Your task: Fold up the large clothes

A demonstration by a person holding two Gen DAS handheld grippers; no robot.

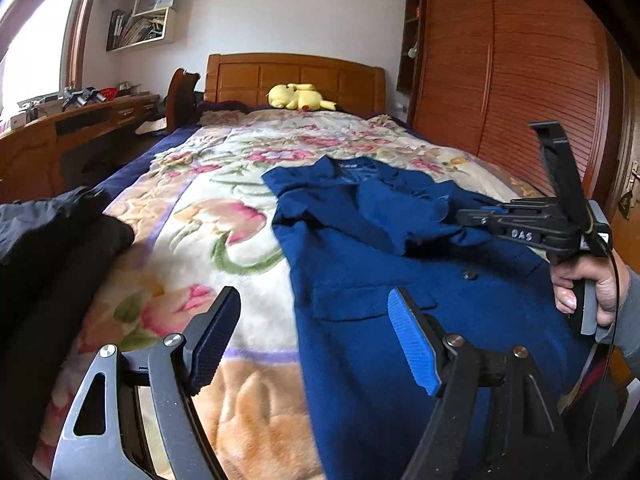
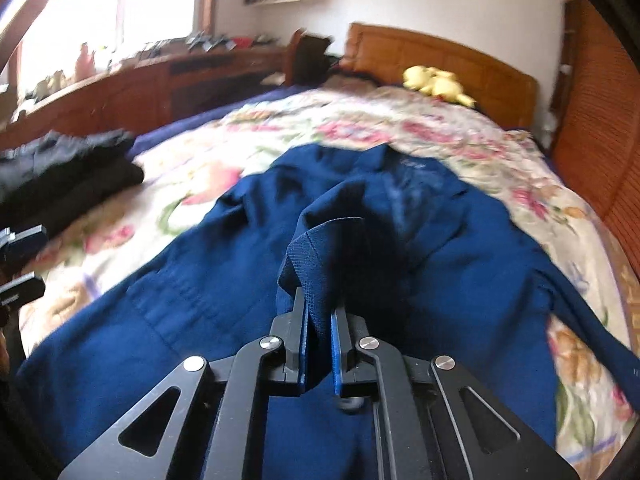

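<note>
Blue coat (image 2: 208,320) lies face up on the floral blanket (image 1: 224,216), collar toward the headboard (image 1: 296,76), hem toward me. My right tongs (image 2: 318,344) are pressed together on a fold of the coat's cloth, a sleeve or front edge by the look of it, lifted just above the coat's middle. My left tongs (image 1: 316,340) hang spread and empty over the coat's left edge, near the pocket flap. Dark clothes (image 1: 52,240) sit well to the left of the coat; yellow plush (image 1: 298,97) against the headboard. Step in hand, as I judge it: drawing the pinched part inward across the coat's body. Next calls for carrying it over flat, without dragging the coat along, perhaps pinning the left edge.
</note>
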